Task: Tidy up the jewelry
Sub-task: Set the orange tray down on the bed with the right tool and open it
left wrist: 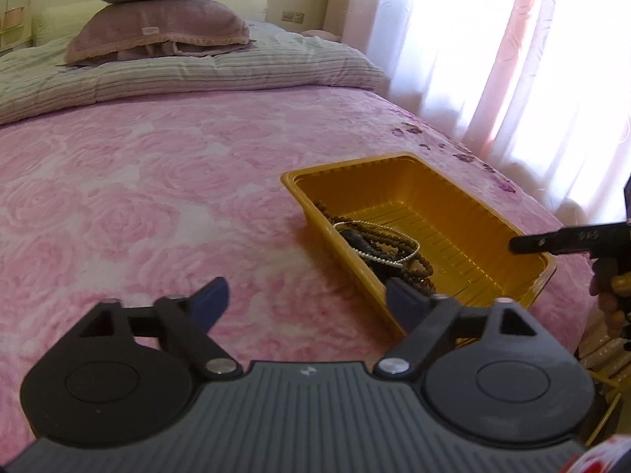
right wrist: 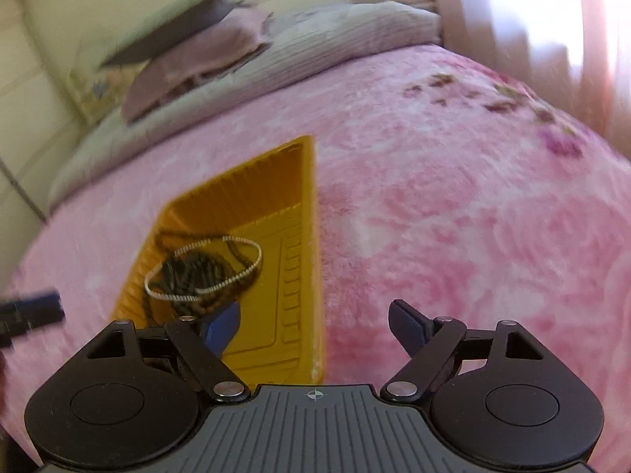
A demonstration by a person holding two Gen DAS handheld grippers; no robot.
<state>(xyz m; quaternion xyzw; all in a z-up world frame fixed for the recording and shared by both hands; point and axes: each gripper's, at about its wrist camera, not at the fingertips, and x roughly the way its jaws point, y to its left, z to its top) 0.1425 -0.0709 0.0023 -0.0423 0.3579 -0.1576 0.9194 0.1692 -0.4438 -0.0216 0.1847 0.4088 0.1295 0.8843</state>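
A yellow plastic tray [left wrist: 465, 181] [right wrist: 303, 181] lies on the pink rose-patterned bedspread. Inside it sits a tangle of dark brown bead necklaces [left wrist: 414, 268] [right wrist: 189, 276] with a pale pearl-like loop [left wrist: 378, 252] [right wrist: 221, 272] on top. My left gripper [left wrist: 307, 303] hovers at the tray's near left corner, open, nothing between its blue pads. My right gripper [right wrist: 315, 319] hangs over the tray's near right edge, open and empty; its black finger [left wrist: 552, 240] also reaches in from the right in the left wrist view. The right wrist view is motion-blurred.
Two stacked pillows [left wrist: 157, 12] and a striped folded quilt [left wrist: 197, 71] lie at the head of the bed. Pink curtains [left wrist: 512, 59] hang along the bed's right side. A hand [left wrist: 609, 295] grips the right tool. The left gripper's tip [right wrist: 31, 311] shows at left.
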